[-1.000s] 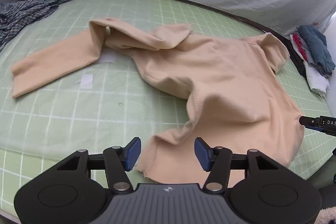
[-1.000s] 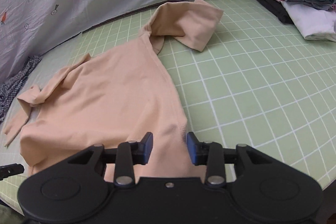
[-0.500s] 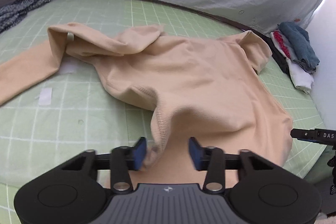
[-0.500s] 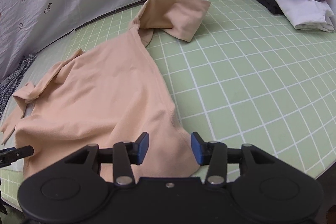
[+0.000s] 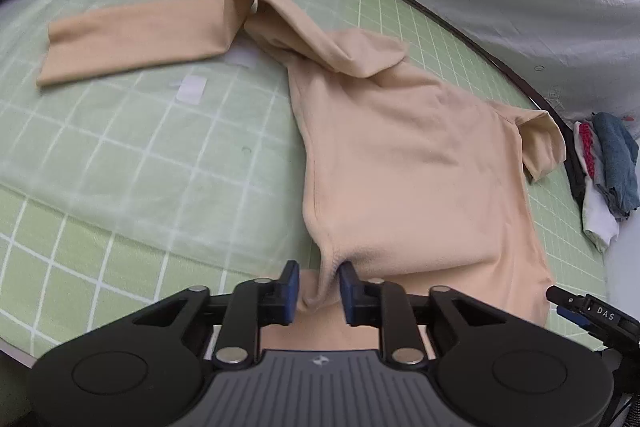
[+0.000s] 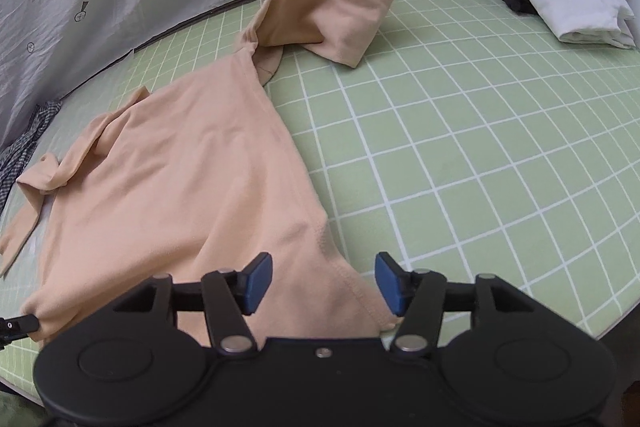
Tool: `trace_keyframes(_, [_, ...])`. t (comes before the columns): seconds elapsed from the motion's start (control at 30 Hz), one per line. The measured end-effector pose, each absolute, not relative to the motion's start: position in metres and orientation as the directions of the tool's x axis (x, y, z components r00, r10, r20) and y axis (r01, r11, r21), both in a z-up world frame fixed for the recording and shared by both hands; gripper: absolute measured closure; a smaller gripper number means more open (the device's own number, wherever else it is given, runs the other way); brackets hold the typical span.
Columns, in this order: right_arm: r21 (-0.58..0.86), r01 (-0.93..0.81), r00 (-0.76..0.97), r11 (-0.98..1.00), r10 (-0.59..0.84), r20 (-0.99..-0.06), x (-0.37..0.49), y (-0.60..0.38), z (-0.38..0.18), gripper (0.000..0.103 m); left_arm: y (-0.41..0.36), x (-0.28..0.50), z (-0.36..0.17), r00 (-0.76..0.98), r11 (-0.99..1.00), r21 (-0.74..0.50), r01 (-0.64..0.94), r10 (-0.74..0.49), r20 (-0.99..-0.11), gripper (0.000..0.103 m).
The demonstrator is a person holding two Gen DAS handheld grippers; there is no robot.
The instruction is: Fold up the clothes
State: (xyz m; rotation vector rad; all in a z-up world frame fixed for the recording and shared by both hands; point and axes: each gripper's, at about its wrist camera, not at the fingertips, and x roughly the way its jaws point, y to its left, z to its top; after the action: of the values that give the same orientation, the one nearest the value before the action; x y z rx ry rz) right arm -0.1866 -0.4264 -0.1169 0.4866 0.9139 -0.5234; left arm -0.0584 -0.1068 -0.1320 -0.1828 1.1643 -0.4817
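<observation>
Two grippers sit at the hem of the tan shirt spread on the green grid mat: left gripper pinching a hem corner, right gripper wide open over the other, so I'd guess it needs to clamp before lifting.

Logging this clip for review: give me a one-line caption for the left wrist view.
Left gripper pinches the hem of a beige long-sleeved top spread on the green grid mat.
</observation>
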Motion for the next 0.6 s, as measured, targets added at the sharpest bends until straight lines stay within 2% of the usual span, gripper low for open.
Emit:
trace_keyframes(0.1, [0.141, 0.596, 0.507, 0.791, -0.234, -0.83, -0.178, -0.425, -0.115, 0.014, -0.114, -0.058, -0.123, 0.36, 0.898, -0.337, 0.284, -0.426, -0.83, 0.043])
trace_keyframes(0.13, [0.135, 0.587, 0.513, 0.799, -0.237, -0.825, -0.175, -0.425, -0.114, 0.01, -0.116, -0.057, -0.12, 0.375, 0.901, -0.326, 0.288, -0.419, -0.827, 0.039])
trace_keyframes(0.17, [0.13, 0.578, 0.519, 0.806, -0.24, -0.82, -0.173, -0.425, -0.113, 0.007, -0.118, -0.056, -0.117, 0.39, 0.904, -0.314, 0.291, -0.411, -0.824, 0.029])
trace_keyframes(0.2, [0.126, 0.572, 0.524, 0.811, -0.242, -0.816, -0.172, -0.426, -0.112, 0.0, -0.12, -0.054, -0.116, 0.404, 0.911, -0.297, 0.287, -0.396, -0.825, 0.023])
trace_keyframes(0.4, [0.158, 0.582, 0.543, 0.798, -0.237, -0.805, -0.167, -0.445, -0.112, 0.0, -0.137, -0.039, -0.112, 0.468, 0.946, -0.16, 0.283, -0.282, -0.838, 0.02])
trace_keyframes(0.6, [0.161, 0.637, 0.534, 0.754, -0.281, -0.797, -0.163, -0.468, -0.111, 0.0, -0.161, -0.018, -0.105, 0.512, 0.933, -0.075, 0.352, -0.259, -0.819, 0.017])
